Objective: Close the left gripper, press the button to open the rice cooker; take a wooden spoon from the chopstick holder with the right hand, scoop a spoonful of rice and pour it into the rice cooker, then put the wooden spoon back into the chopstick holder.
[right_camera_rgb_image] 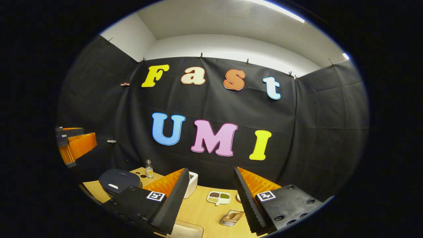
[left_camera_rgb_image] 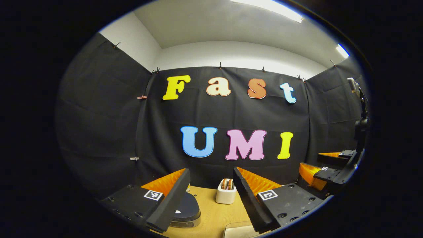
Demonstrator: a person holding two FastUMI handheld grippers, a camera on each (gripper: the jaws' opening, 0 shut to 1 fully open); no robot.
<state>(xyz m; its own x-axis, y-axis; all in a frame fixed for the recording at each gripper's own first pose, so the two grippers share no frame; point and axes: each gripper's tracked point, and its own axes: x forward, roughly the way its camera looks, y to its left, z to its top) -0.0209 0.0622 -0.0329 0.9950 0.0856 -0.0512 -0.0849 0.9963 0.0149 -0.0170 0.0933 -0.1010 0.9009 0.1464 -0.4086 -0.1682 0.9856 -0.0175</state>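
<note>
in the left gripper view the left gripper [left_camera_rgb_image: 211, 198] hangs above the near edge of the wooden counter [left_camera_rgb_image: 214, 211] with its jaws spread wide and nothing between them; the dark-lidded rice cooker [left_camera_rgb_image: 186, 210] sits low at the left, partly hidden behind the left finger, lid down, and the white chopstick holder [left_camera_rgb_image: 226, 193] stands between the fingers farther back with wooden handles poking out of it. at the right edge of that view the right gripper [left_camera_rgb_image: 325, 167] is held up off the counter, its jaws also apart. the right gripper view adds what the other lacks: a small glass bottle [right_camera_rgb_image: 149, 169] behind the cooker, a white divided dish [right_camera_rgb_image: 218, 197] with dark and green fillings, and a metal scoop-like tray [right_camera_rgb_image: 232, 217] near the right finger. here the chopstick holder is mostly covered by the left finger, and the rice cooker sits at the far left of the counter
</note>
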